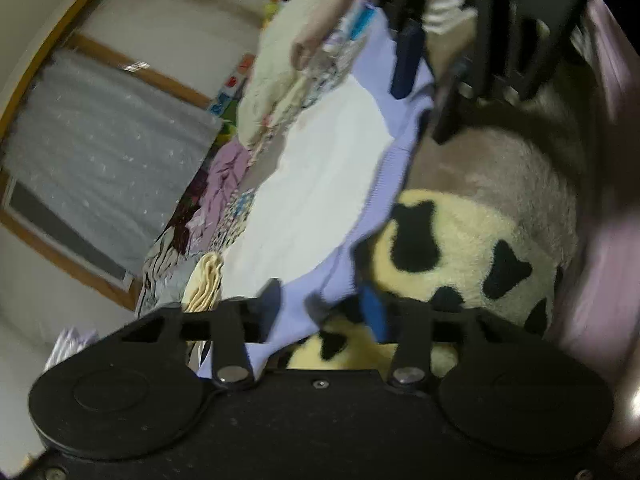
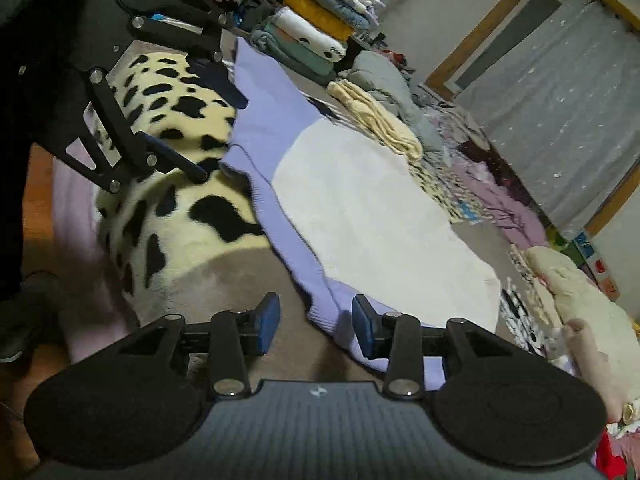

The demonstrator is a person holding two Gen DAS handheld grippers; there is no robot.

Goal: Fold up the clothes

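The lavender and white garment [image 2: 360,208] lies spread flat on the grey-beige bed surface [image 2: 248,276], close to its near edge, so that it can be folded without wrinkles. In the right wrist view the right gripper [image 2: 316,326] hangs over the lower lavender hem, its blue pads apart; the cloth lies between them but the pads do not press on it. In the left wrist view the left gripper [image 1: 326,304] sits at the other lavender edge of the garment; this picture is blurred, the pads look apart with cloth between, and I cannot tell if they pinch it. The cow-print blanket [image 2: 172,120], rolled, lies just beside the garment on the left gripper's side, and seems to be put aside to leave room. Stacks of folded clothes [image 2: 320,12] stand along the far edge of the bed, probably the finished work. I judge that the two grippers are placed at opposite edges so that both sides can be lifted together for one even fold.
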